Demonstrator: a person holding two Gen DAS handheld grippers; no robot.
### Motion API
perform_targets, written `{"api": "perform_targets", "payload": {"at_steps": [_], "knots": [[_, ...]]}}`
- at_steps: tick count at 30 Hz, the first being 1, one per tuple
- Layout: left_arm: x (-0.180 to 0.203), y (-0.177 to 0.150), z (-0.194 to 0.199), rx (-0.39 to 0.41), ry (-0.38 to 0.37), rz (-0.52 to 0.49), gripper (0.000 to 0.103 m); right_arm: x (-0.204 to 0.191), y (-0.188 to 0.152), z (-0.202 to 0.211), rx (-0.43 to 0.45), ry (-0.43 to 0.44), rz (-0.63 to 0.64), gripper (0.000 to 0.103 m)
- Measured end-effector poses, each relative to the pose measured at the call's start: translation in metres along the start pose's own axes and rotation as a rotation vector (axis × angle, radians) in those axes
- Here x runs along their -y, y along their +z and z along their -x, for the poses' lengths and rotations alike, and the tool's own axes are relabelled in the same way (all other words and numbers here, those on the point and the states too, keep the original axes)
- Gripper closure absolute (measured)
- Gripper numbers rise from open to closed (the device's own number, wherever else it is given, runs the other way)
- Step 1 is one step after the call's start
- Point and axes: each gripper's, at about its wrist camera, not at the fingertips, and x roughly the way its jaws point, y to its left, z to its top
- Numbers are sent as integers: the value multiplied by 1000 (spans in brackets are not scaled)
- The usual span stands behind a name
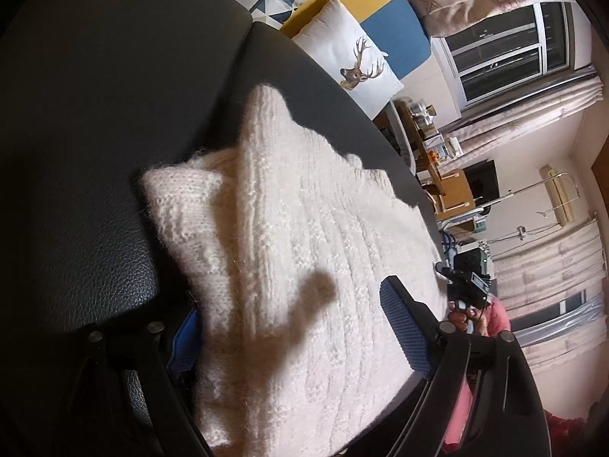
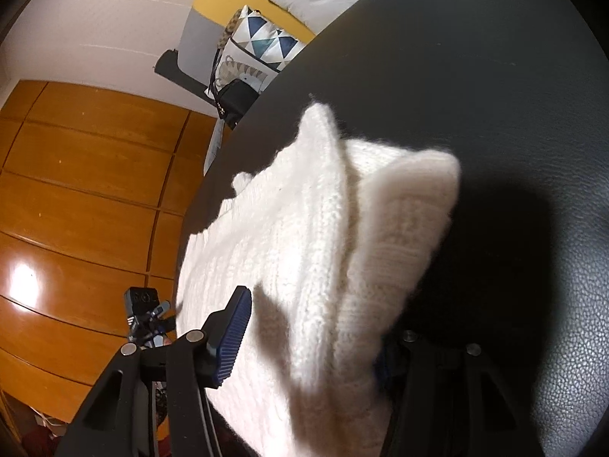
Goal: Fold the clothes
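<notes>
On dark leather surface [image 1: 95, 152]: lying folded, fluffy white ribbed-knit sweater [image 1: 297, 266], layers stacked, one corner sticking up. Straddling its near edge, left gripper [image 1: 297, 339], blue pads spread apart, knit bulging between. Likewise straddling it, right gripper [image 2: 308, 342], jaws parted, sweater filling the gap.

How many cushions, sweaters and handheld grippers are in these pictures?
Cushions: 2, deer cushion and triangle cushion
Sweaters: 1, white sweater
Grippers: 2, left gripper and right gripper
Total: 5
</notes>
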Motion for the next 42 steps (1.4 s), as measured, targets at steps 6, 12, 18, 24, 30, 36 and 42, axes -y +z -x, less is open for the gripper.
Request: {"api": "perform_targets", "payload": {"at_steps": [6,12,18,24,30,36,42], "knots": [[7,-4,-3,45,117,-49,48,-6,-3,-4,11,-65,46,58],[-3,-9,2,96,127,-19,76,-2,-10,-9,77,-60,-10,79],[7,-17,7,150,120,-26,82,-3,-20,-9,148,-22,-56,83],[18,-23,21,212,11,2,84,6,-35,-1,239,214,-197,84],[47,-36,33,245,-166,-13,85,-9,-52,1,274,413,-225,84],[69,-36,44,266,-263,-25,85,-42,-57,10,293,501,-182,84],[88,-34,60,281,-325,-55,85,-83,-60,18,294,566,-130,84]]}}
